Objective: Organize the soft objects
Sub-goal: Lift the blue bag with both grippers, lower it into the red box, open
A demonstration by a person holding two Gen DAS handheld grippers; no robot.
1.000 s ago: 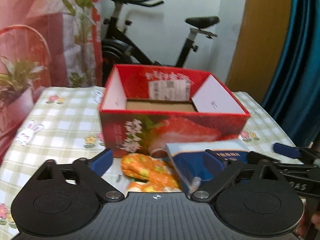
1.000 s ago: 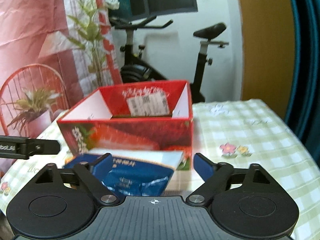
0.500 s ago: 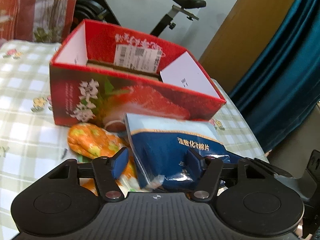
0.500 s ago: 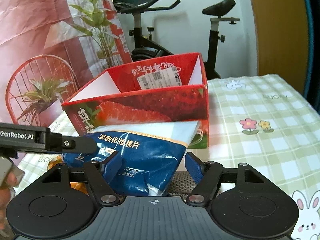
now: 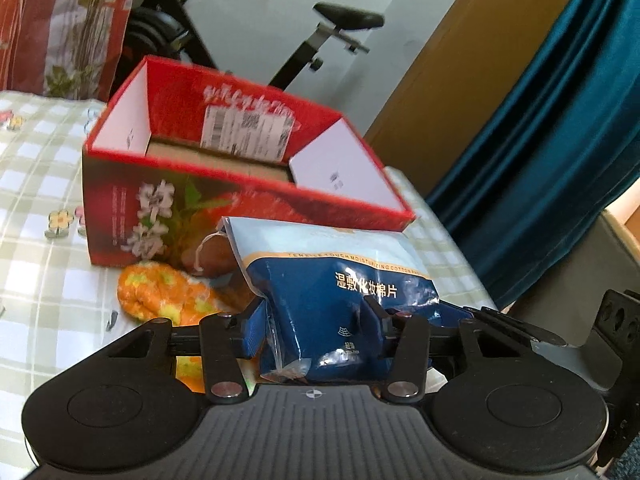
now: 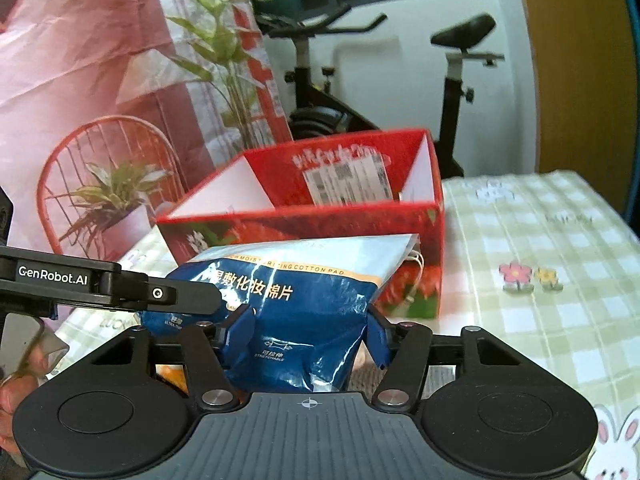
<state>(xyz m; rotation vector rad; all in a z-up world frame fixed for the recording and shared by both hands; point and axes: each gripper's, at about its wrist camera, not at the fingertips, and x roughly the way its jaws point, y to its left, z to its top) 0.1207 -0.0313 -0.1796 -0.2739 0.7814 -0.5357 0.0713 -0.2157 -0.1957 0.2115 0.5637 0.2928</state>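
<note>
Left wrist view: the left gripper (image 5: 316, 320), wide a second ago, is closing its jaws onto the blue cotton-pad bag (image 5: 340, 292) just in front of the red box (image 5: 240, 184). The right gripper (image 6: 310, 334) is closing on it too. With both pressing, a lift into the box looks near.

Cotton pad bag (image 5: 340, 280) before box (image 5: 168, 216), cloth (image 5: 160, 292) left of bag
</note>
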